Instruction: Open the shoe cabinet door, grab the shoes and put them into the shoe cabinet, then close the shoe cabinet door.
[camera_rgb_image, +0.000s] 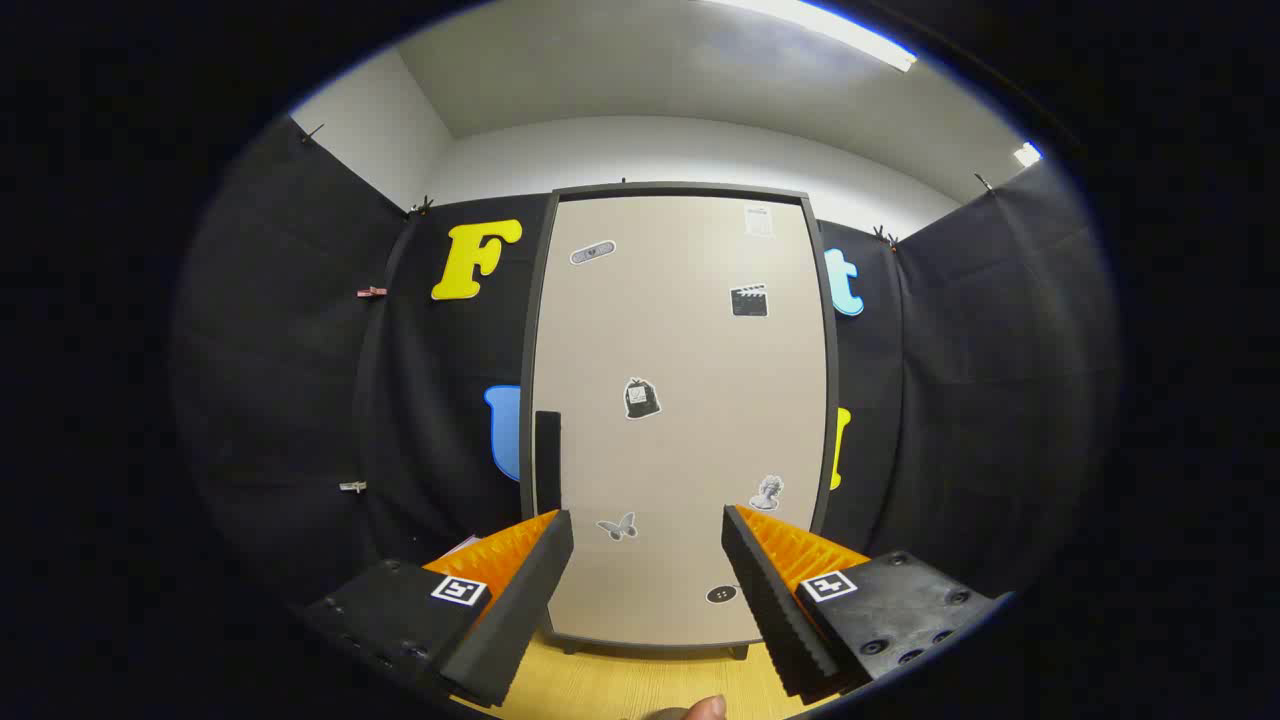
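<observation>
From the left, I see the dark vertical handle (547, 462) set near the left edge of the shoe cabinet door (680, 420), just beyond my claw's left finger. The door itself stands shut and upright straight ahead, beige with a few small stickers (641, 398) on its face, its feet resting on the wooden surface (650, 685). My claw (648, 530) hangs wide open with nothing between its fingers, aimed at the lower middle of the door and apart from it. I judge the opening step has not begun. No shoes are in sight from here. The risk as I see it: the handle lies left of my centre line, so driving straight in would bump the flat panel. A shallow pinch on that slim handle could also slip off as the door swings.
</observation>
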